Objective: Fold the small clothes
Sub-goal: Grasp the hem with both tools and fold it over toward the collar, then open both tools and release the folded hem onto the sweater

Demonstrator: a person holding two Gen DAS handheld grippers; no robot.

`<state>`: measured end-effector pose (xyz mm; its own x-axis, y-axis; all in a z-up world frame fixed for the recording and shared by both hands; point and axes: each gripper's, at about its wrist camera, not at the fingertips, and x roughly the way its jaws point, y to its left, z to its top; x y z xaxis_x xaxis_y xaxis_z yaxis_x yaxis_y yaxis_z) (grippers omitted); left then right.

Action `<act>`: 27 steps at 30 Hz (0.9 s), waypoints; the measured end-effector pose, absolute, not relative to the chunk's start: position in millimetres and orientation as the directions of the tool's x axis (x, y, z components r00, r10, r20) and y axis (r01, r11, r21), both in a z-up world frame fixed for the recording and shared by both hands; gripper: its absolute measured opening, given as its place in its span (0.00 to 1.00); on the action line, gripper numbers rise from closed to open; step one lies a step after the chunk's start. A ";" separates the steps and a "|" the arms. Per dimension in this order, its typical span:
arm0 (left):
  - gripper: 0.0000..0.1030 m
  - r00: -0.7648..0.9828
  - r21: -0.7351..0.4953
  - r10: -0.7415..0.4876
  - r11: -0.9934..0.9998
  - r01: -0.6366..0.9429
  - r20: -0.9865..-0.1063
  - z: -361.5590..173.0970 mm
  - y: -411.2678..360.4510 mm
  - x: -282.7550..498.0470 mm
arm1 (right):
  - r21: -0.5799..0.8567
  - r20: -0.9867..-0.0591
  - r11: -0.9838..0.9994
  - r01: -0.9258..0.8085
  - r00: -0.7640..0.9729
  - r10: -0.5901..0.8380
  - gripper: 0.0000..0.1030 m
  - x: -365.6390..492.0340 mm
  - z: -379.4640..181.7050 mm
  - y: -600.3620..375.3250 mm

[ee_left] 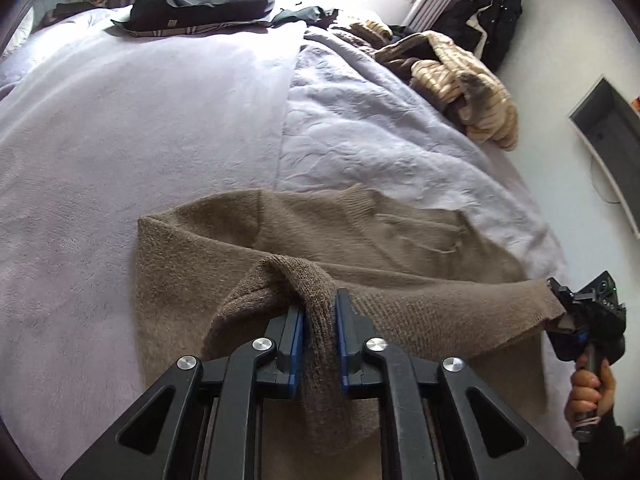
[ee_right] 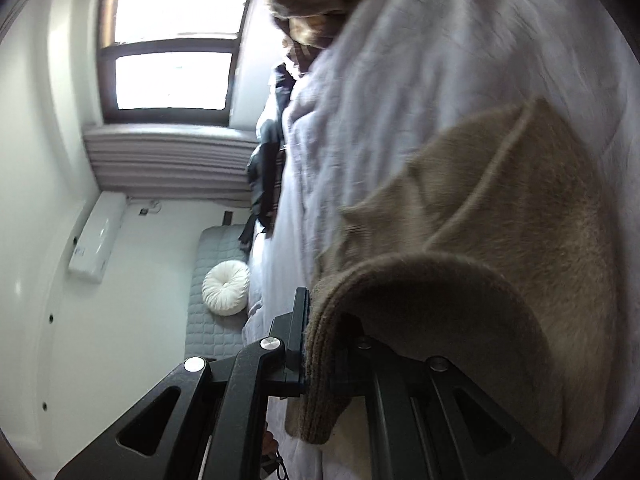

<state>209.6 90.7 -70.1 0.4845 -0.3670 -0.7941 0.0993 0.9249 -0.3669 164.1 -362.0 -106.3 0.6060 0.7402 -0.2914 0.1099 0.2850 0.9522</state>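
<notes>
**Both grippers carrying sweater hem across the bed**

Left wrist view: my left gripper (ee_left: pixel 320 320) pinches a bunched fold of the brown sweater (ee_left: pixel 360 232), rest draped on the bed (ee_left: pixel 120 120). My right gripper (ee_left: pixel 576 308) pinches the hem's other end, edge taut for folding. Bed ahead clear; clothes pile (ee_left: pixel 460 80) far right.

Right wrist view: right gripper (ee_right: pixel 316 344) pressed together on ribbed hem; bed edge close, wall (ee_right: pixel 36 160) well apart.

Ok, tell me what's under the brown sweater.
The brown sweater lies on the bed's pale lavender blanket, which shows around it. Whatever lies directly beneath it is covered.
</notes>
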 end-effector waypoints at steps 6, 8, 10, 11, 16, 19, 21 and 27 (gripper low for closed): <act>0.83 0.639 -0.283 -0.230 0.959 0.021 -0.734 -57.5 116.2 199.5 | 0.947 -0.317 0.276 0.163 0.606 0.730 0.12 172.4 -123.0 -371.2; 0.83 0.657 -0.291 -0.234 0.956 0.024 -0.716 -45.7 127.7 195.7 | 0.948 -0.309 0.287 0.137 0.612 0.728 0.17 169.9 -112.9 -373.1; 0.83 0.662 -0.291 -0.258 0.955 0.062 -0.704 -35.3 134.2 187.8 | 0.947 -0.291 0.310 0.082 0.627 0.723 0.49 165.4 -94.0 -375.4; 0.83 0.655 -0.284 -0.278 0.953 0.100 -0.703 -31.7 134.6 182.0 | 0.946 -0.277 0.320 0.049 0.636 0.720 0.55 162.1 -83.4 -377.5; 0.83 0.521 -0.303 -0.416 0.908 0.290 -0.746 -39.8 121.0 159.1 | 0.897 -0.322 0.442 -0.028 0.645 0.693 0.20 141.2 -46.3 -384.4; 0.83 0.425 -0.341 -0.480 0.867 0.362 -0.768 -55.7 104.9 151.2 | 0.820 -0.455 0.572 -0.006 0.600 0.658 0.12 130.6 -49.6 -380.2; 0.83 0.374 -0.368 -0.513 0.842 0.394 -0.773 -62.7 90.3 149.9 | 0.760 -0.542 0.650 -0.002 0.550 0.635 0.12 128.1 -58.9 -370.0; 0.83 0.316 -0.390 -0.556 0.799 0.458 -0.768 -68.7 34.6 171.4 | 0.718 -0.599 0.696 -0.008 0.500 0.625 0.12 148.7 -80.2 -340.9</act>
<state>171.4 34.6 -68.7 0.3165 -0.5564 -0.7683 0.4581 0.7989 -0.3899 148.7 -340.9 -80.2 0.5003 0.6250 -0.5992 -0.0084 0.6956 0.7184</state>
